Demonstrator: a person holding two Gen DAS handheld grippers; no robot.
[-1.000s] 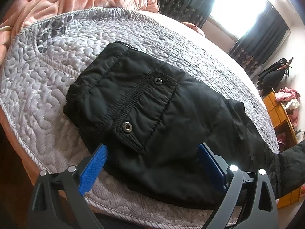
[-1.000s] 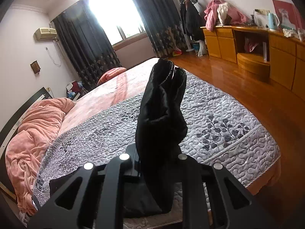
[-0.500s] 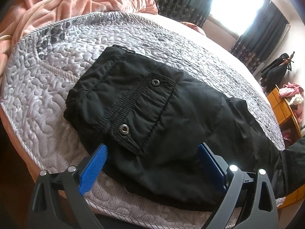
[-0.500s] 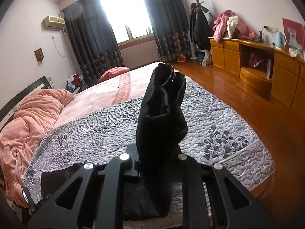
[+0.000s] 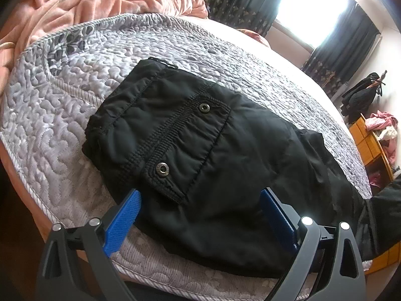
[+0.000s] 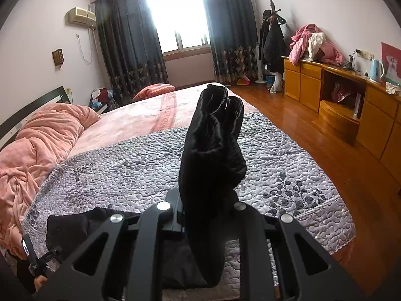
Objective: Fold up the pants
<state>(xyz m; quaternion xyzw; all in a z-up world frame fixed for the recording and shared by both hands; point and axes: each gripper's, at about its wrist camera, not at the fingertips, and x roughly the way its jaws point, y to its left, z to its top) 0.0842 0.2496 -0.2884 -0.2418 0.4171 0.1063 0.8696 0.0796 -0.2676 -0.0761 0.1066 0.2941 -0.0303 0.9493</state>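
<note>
Black pants (image 5: 200,165) lie on the grey quilted bed cover (image 5: 62,125), waistband end toward the far left, a flap pocket with two metal snaps facing up. My left gripper (image 5: 200,215) is open, its blue pads (image 5: 124,215) spread on either side of the near edge of the pants, just above them. My right gripper (image 6: 203,213) is shut on the leg ends of the pants (image 6: 213,150), which stand up bunched between the fingers, lifted above the bed. The waist part also shows at lower left in the right wrist view (image 6: 72,228).
A pink duvet (image 6: 37,145) is heaped at the head of the bed. Wooden floor (image 6: 325,145) and an orange wooden cabinet (image 6: 351,105) with clothes on top lie to the right. A coat rack (image 6: 273,42) and dark curtains stand by the window.
The right gripper has risen and tilted up a little with the pant legs, showing more of the room. The left gripper has shifted only slightly and stays open over the pants.
</note>
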